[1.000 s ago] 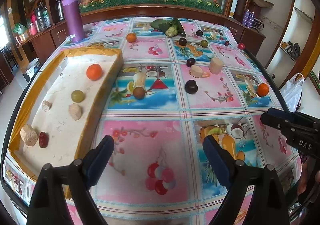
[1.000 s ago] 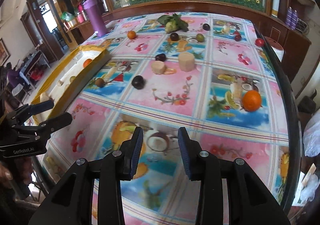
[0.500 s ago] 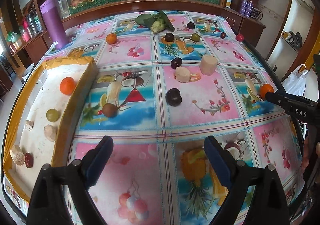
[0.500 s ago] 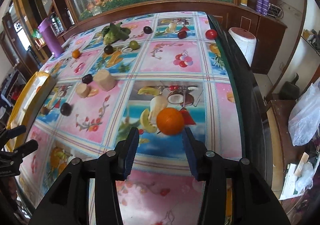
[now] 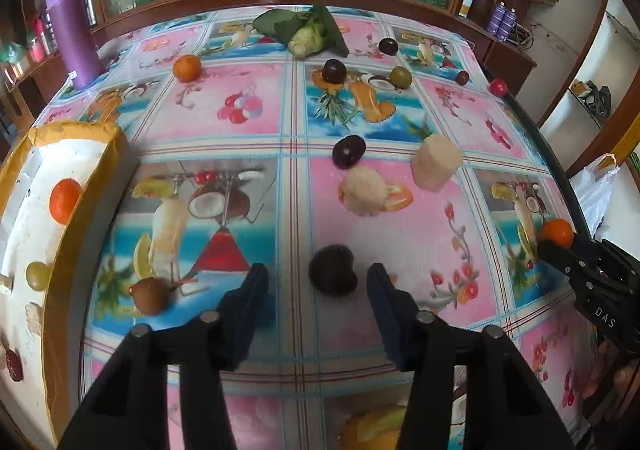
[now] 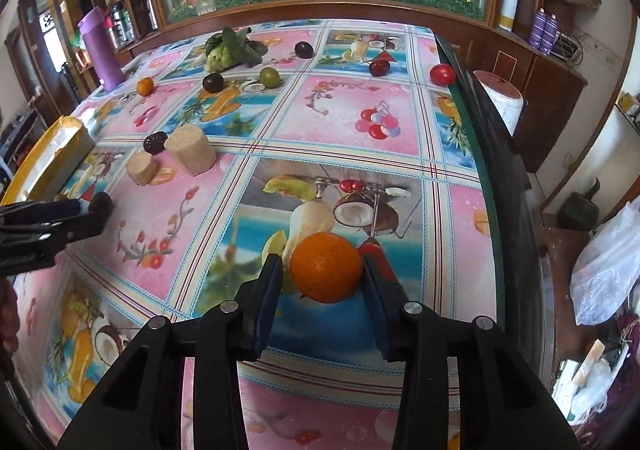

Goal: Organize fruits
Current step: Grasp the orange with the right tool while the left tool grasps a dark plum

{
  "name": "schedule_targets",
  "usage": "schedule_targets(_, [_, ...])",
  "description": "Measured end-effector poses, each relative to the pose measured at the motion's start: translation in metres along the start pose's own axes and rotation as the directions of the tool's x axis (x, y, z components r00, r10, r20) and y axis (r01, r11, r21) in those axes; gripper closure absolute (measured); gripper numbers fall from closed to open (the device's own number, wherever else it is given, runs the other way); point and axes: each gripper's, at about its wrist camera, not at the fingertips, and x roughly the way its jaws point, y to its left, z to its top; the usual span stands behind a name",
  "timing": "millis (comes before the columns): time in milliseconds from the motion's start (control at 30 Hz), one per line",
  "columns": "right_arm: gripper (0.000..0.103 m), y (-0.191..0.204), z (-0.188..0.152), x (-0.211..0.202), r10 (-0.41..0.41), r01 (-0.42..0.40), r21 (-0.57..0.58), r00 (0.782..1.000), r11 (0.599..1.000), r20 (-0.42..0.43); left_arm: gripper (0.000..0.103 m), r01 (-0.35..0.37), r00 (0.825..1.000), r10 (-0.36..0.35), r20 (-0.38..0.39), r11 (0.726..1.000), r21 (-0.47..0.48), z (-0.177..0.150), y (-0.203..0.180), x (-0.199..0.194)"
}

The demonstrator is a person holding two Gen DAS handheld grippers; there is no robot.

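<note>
fruits are scattered over the printed tablecloth (image 5: 248,109), and some are already in the white tray (image 5: 24,209) with the yellow rim at my left side; i see there a small orange (image 5: 64,198), a green grape (image 5: 38,274) and a few pale pieces; so the sorting is started but many fruits wait on the table; i judge the step in hand is a double pick, one fruit for each gripper.

my right gripper (image 6: 322,282) has the orange (image 6: 326,268) between its fingers; the jaws are closing now, the right pad looks to touch the peel and the left pad is just beside it, so i cannot say the grip is firm yet; the orange sits near the right edge of the table.

my left gripper (image 5: 316,282) stands around the dark fruit (image 5: 333,270); its jaws are closing too, but there is clear gap on both sides of the fruit, so nothing is held; the fruit lies a little nearer to the right finger; a brown fruit (image 5: 150,294) lies just beside the left finger, outside.

next move, as i judge it: finish both closings until the pads press, then lift and carry toward the tray; the orange is round and can roll out if one pad pushes first, so i must close slowly; the dark fruit is small and maybe soft, so gentle pressure is needed.
</note>
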Motion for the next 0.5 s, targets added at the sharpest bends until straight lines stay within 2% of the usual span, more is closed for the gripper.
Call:
schedule_targets(67, [0.064, -0.002, 0.000, 0.000, 0.009, -0.009, 0.011, 1.000, 1.000, 0.004, 0.067, -0.005, 1.000, 0.005, 0.006, 1.000, 0.021, 0.002, -0.002, 0.002])
schedule_targets(167, [0.064, -0.001, 0.001, 0.000, 0.013, -0.013, 0.016, 1.000, 1.000, 0.010, 0.075, 0.021, 1.000, -0.021, 0.009, 1.000, 0.010, 0.002, -0.001, 0.002])
schedule_targets(333, [0.066, 0.000, 0.003, -0.006, 0.028, -0.029, 0.029, 0.999, 0.999, 0.019, 0.075, 0.015, 1.000, -0.015, 0.008, 1.000, 0.020, -0.003, -0.004, -0.005])
schedule_targets(500, [0.066, 0.004, 0.003, -0.023, 0.030, -0.031, 0.043, 0.999, 0.999, 0.038, 0.075, 0.050, 0.998, -0.051, 0.022, 0.999, 0.013, -0.015, 0.000, -0.021])
